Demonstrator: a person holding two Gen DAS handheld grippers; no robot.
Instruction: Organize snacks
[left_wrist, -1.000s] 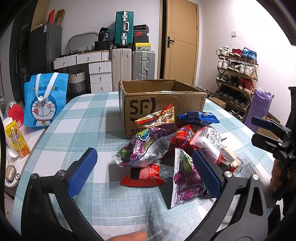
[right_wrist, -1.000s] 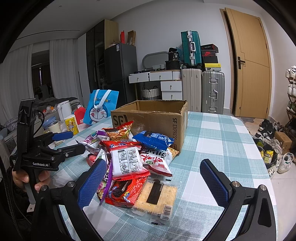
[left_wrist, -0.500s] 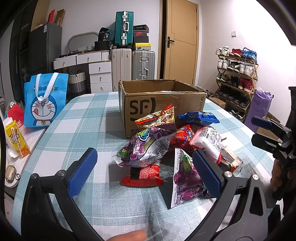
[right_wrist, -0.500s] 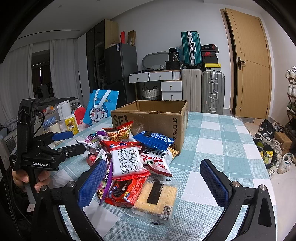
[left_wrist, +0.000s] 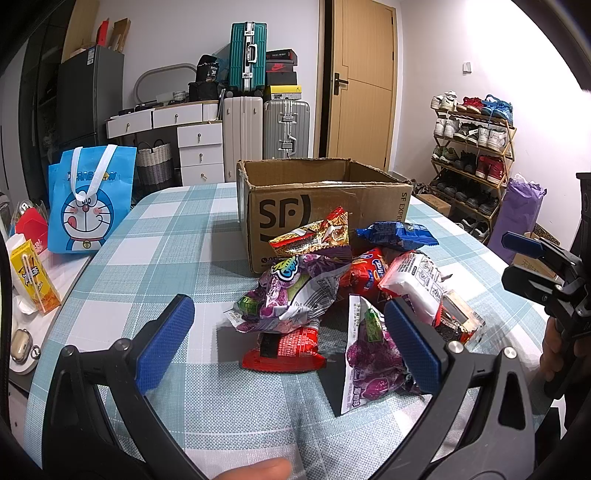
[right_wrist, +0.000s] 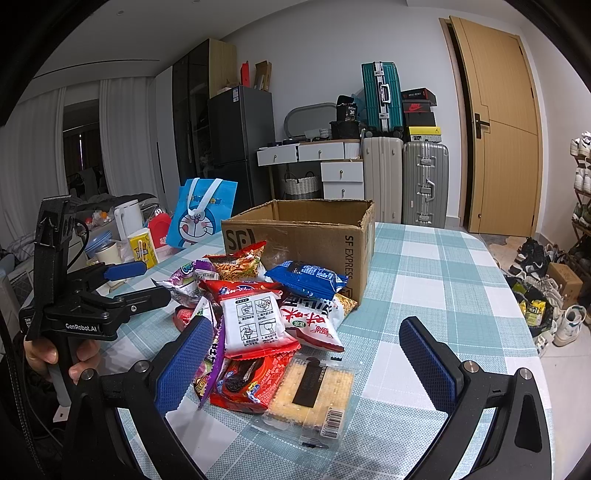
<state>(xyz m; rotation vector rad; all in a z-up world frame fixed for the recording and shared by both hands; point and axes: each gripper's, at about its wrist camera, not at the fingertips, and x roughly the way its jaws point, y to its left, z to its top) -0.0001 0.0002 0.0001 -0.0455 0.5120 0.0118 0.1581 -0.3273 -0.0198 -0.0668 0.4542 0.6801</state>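
A pile of snack packets (left_wrist: 332, 291) lies on the checked tablecloth in front of an open cardboard box (left_wrist: 325, 206). The pile also shows in the right wrist view (right_wrist: 266, 317), with a cracker pack (right_wrist: 314, 387) nearest and the box (right_wrist: 306, 236) behind. My left gripper (left_wrist: 288, 339) is open and empty, held just short of the pile, over a red packet (left_wrist: 288, 347). My right gripper (right_wrist: 306, 362) is open and empty, at the pile's near edge above the cracker pack. Each gripper shows from the side in the other's view, the right one (left_wrist: 517, 258) and the left one (right_wrist: 125, 280).
A blue Doraemon bag (left_wrist: 88, 206) stands at the table's left, with a yellow drink carton (left_wrist: 33, 277) and a red box (left_wrist: 31, 229) beside it. Suitcases (left_wrist: 280, 125) and drawers stand behind the table. A shoe rack (left_wrist: 472, 147) is at the right.
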